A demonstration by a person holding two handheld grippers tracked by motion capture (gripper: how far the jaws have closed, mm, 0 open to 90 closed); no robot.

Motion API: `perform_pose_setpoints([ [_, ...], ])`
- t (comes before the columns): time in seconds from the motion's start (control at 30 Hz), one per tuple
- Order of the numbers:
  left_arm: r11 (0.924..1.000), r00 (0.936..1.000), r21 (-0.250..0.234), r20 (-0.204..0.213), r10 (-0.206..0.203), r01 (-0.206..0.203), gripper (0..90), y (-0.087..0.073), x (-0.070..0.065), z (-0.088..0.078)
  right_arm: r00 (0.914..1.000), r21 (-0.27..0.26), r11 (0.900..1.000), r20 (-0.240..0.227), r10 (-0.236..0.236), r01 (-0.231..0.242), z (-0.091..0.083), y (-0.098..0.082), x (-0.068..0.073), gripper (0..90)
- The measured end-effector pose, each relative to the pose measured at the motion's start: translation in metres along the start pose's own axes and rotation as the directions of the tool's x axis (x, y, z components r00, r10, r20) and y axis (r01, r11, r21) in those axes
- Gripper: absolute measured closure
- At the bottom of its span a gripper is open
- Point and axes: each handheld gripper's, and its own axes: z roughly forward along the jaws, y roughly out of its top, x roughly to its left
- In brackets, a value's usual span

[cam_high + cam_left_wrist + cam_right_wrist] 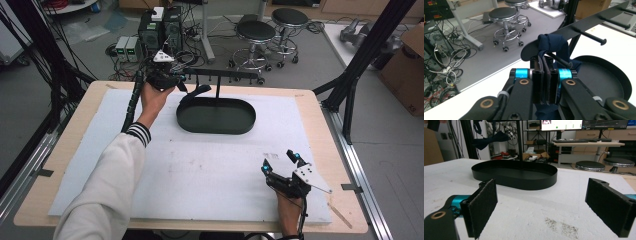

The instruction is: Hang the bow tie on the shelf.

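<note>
Nearest me, my right gripper (284,162) rests low over the white foam board (210,175), which looks matte and faintly scuffed, with a dark speckled smudge just ahead of the jaws. Its jaws stand wide apart, released, with nothing between them; each flat rectangular pad (483,206) has a coarse black felt-like face.

Past that sits the black oval tray (216,126), thin sheet metal with a low upright wall and a smooth dull floor. A slim black post rises from it and carries a flat horizontal rack bar (584,23) set with round pegs ending in small button heads.

Farthest out, my left gripper (544,63) is held up at the rack's near end, above the tray's left edge. Its jaws are clenched on a dark navy bow tie (554,43), a soft woven fabric whose folded strap is looped around the end peg, with more cloth hanging below the pads.
</note>
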Motion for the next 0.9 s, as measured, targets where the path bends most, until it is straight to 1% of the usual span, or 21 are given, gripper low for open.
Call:
perform_pose_setpoints([
  [0.1, 0.9999, 0.9999, 0.004, 0.007, -0.011, 0.011, 84.0, -0.0031, 0.0013, -0.0004, 1.0000, 0.000, 1.000, 0.000, -0.002, 0.002, 0.0000, 0.0000, -0.0001, 9.8],
  [0.2, 1.0000, 1.0000, 0.001, 0.005, 0.000, 0.000, 83.4, -0.0025, 0.0005, -0.0010, 1.0000, -0.001, 1.000, 0.000, -0.001, 0.001, -0.0001, 0.0000, -0.0001, 9.7],
  [0.27, 1.0000, 1.0000, -0.005, 0.005, 0.004, -0.004, 80.9, -0.0020, 0.0001, -0.0012, 1.0000, -0.001, 1.000, 0.000, 0.001, -0.001, -0.0001, 0.0000, -0.0001, 9.7],
  [0.37, 1.0000, 1.0000, 0.005, -0.002, 0.009, -0.008, 78.1, -0.0027, 0.0012, -0.0012, 1.0000, -0.001, 1.000, 0.000, 0.001, -0.001, -0.0001, 0.0000, -0.0001, 9.7],
  [0.5, 1.0000, 1.0000, 0.005, -0.006, 0.004, -0.004, 76.8, -0.0023, 0.0019, -0.0027, 1.0000, 0.000, 1.000, 0.000, 0.003, -0.003, -0.0003, -0.0001, -0.0002, 9.7],
  [0.53, 0.9999, 0.9999, 0.014, -0.013, 0.009, -0.009, 76.8, -0.0017, 0.0012, -0.0039, 1.0000, 0.001, 1.000, 0.001, 0.006, -0.006, -0.0003, 0.0000, -0.0001, 9.7],
  [0.6, 0.9998, 0.9998, 0.015, -0.015, 0.011, -0.011, 76.3, -0.0015, 0.0011, -0.0045, 1.0000, 0.000, 1.000, -0.001, 0.002, -0.002, -0.0002, -0.0001, -0.0003, 9.7],
  [0.63, 0.9998, 0.9998, 0.015, -0.020, 0.010, -0.010, 71.6, -0.0011, 0.0008, -0.0050, 1.0000, 0.001, 1.000, 0.001, 0.007, -0.007, -0.0003, -0.0001, -0.0001, 9.7],
  [0.67, 0.9998, 0.9996, 0.016, -0.027, 0.011, -0.011, 69.5, -0.0008, 0.0010, -0.0058, 1.0000, 0.000, 1.000, -0.001, 0.004, -0.004, -0.0003, -0.0001, -0.0002, 9.7],
  [0.7, 0.9997, 0.9991, 0.022, -0.040, 0.011, -0.010, 65.5, -0.0004, 0.0012, -0.0063, 1.0000, 0.000, 1.000, 0.000, 0.003, -0.003, -0.0003, -0.0001, -0.0002, 9.7],
  [0.73, 0.9997, 0.9987, 0.024, -0.050, 0.008, -0.007, 64.9, -0.0002, 0.0015, -0.0067, 1.0000, 0.000, 1.000, 0.000, 0.003, -0.003, -0.0002, -0.0001, -0.0001, 9.7],
  [0.83, 0.9998, 0.9984, 0.018, -0.056, -0.005, 0.006, 62.1, -0.0001, 0.0038, -0.0084, 1.0000, -0.001, 1.000, 0.001, 0.004, -0.004, -0.0004, -0.0001, 0.0001, 9.7],
  [0.9, 0.9998, 0.9976, 0.022, -0.069, 0.002, -0.001, 58.1, 0.0001, 0.0041, -0.0098, 1.0000, 0.001, 1.000, 0.001, 0.006, -0.006, -0.0005, -0.0001, 0.0000, 9.7],
])
